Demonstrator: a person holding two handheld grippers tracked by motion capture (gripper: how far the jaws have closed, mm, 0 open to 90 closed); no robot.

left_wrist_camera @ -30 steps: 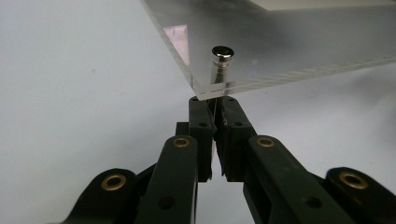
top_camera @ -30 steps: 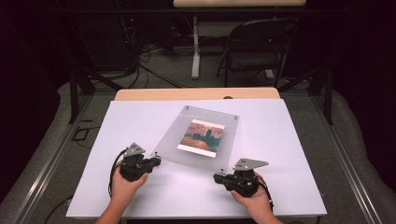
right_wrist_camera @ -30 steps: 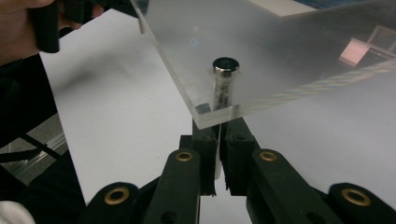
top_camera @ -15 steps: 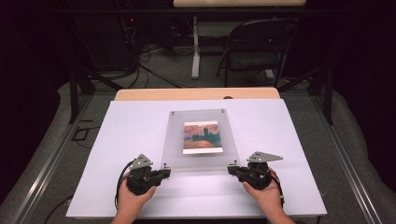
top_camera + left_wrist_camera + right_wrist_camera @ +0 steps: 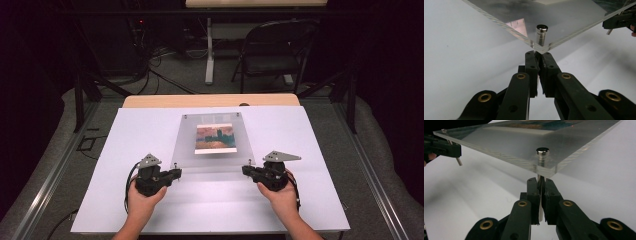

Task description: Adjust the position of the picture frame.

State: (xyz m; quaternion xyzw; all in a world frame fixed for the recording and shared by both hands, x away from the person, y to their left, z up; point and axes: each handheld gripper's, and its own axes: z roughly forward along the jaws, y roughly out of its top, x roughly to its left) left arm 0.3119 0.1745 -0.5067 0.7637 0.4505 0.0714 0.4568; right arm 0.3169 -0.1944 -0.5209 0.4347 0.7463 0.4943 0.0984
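Dark floor, cables and a folding chair (image 5: pixel 272 52) lie beyond the white table (image 5: pixel 320 150), where a clear acrylic frame (image 5: pixel 212 162) with a landscape print (image 5: pixel 215 137) sits near the middle. A second ago the frame lay skewed, turned toward the right; now its edges run square to the table. The left gripper (image 5: pixel 176 173) has its jaws clamped together on the metal standoff pin (image 5: pixel 541 32) under the frame's near left corner. The right gripper (image 5: pixel 246 170) pinches the matching pin (image 5: pixel 542 155) at the near right corner. Both gripper views show the near edge raised off the surface, so the frame seems to be under two-handed control, ready for lifting or repositioning.
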